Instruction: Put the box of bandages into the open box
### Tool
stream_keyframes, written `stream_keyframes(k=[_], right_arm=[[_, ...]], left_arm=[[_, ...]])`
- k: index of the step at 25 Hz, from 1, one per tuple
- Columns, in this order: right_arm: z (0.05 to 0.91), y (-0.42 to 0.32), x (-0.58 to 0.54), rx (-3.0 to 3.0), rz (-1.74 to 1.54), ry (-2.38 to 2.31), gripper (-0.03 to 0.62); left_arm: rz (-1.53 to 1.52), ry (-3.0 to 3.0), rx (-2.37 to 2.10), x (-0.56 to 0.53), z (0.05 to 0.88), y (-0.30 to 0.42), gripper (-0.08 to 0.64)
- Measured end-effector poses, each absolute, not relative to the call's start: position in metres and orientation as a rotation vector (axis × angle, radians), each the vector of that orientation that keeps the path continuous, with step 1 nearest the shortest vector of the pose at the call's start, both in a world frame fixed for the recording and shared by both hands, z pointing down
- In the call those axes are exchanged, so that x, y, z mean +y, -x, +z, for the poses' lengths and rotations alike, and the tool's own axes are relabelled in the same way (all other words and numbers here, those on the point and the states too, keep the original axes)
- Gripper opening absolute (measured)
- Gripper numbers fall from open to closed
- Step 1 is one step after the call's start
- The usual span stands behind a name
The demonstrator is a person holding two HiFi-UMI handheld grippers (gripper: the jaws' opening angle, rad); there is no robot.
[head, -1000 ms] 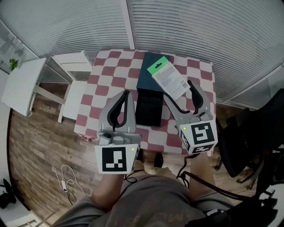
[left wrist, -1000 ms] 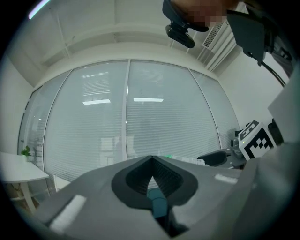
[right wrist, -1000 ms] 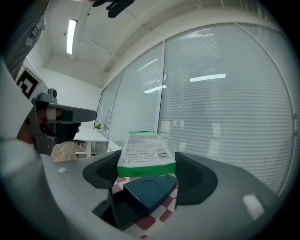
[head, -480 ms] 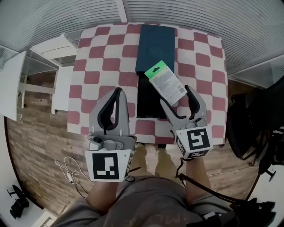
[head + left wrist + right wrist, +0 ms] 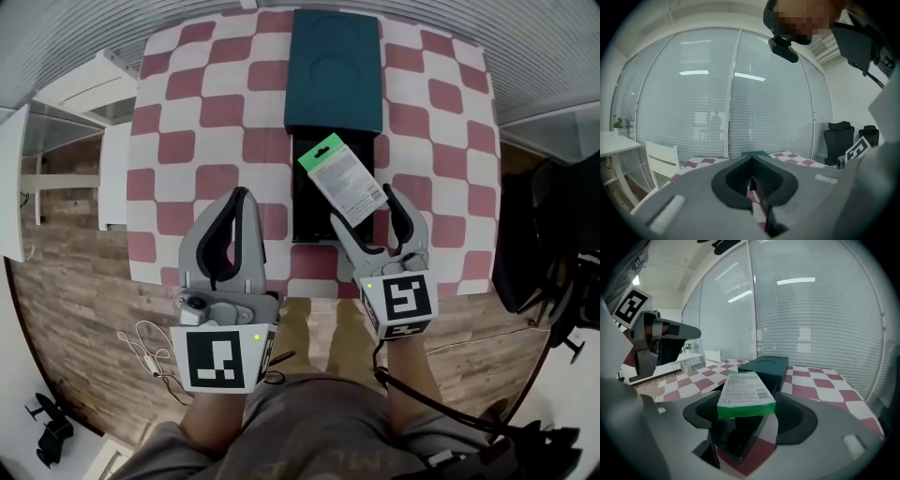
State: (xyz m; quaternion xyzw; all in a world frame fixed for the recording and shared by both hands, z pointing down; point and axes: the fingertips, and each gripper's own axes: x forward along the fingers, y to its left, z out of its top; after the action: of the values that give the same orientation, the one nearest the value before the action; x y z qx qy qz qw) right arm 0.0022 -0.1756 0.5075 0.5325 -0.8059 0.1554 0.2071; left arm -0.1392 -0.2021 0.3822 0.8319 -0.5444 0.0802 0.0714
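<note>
Right gripper (image 5: 366,212) pinching bandage box (image 5: 341,178) by its near end. Box is tilted, green end pointing away, held above open black box (image 5: 307,214) and not in it yet. Open black box sits on checkered tablecloth (image 5: 187,141), teal lid (image 5: 335,70) just beyond it. Left gripper (image 5: 239,200) is off to the left of open black box, over the cloth, jaws pressed together with nothing between them.

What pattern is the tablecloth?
The tablecloth is red-and-white checked; the head view shows it best.
</note>
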Motion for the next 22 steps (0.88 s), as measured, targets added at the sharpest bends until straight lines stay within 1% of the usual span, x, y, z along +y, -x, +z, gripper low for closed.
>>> stream_keyframes(k=[11,12,14,16,18,20,22], right_arm=[[0.522,0.01,-0.191,-2.145,0.434,-1.5,0.39],[0.522,0.011,-0.191,-2.147,0.441,-1.493,0.397],[0.523,0.014,-0.19,-2.156,0.445,-1.48,0.433],[0.523,0.015,-0.188,-2.159,0.443,-1.475,0.443],[0.522,0.017,-0.186,-2.153,0.449,-1.464,0.437],[0.522,0.018,-0.183,-2.139,0.448,-1.449,0.409],[0.521,0.018,-0.179,-2.134,0.45,-1.442,0.402]], left_arm=[[0.244,-2.49,-1.624,-0.213,0.392,0.16,0.0],[0.241,-2.492,-1.622,-0.214,0.392,0.16,0.0],[0.238,-2.493,-1.617,-0.213,0.392,0.162,0.0],[0.234,-2.495,-1.609,-0.212,0.391,0.162,0.0],[0.226,-2.505,-1.609,-0.212,0.388,0.161,0.0],[0.22,-2.512,-1.61,-0.21,0.384,0.161,0.0],[0.215,-2.519,-1.61,-0.209,0.38,0.159,0.0]])
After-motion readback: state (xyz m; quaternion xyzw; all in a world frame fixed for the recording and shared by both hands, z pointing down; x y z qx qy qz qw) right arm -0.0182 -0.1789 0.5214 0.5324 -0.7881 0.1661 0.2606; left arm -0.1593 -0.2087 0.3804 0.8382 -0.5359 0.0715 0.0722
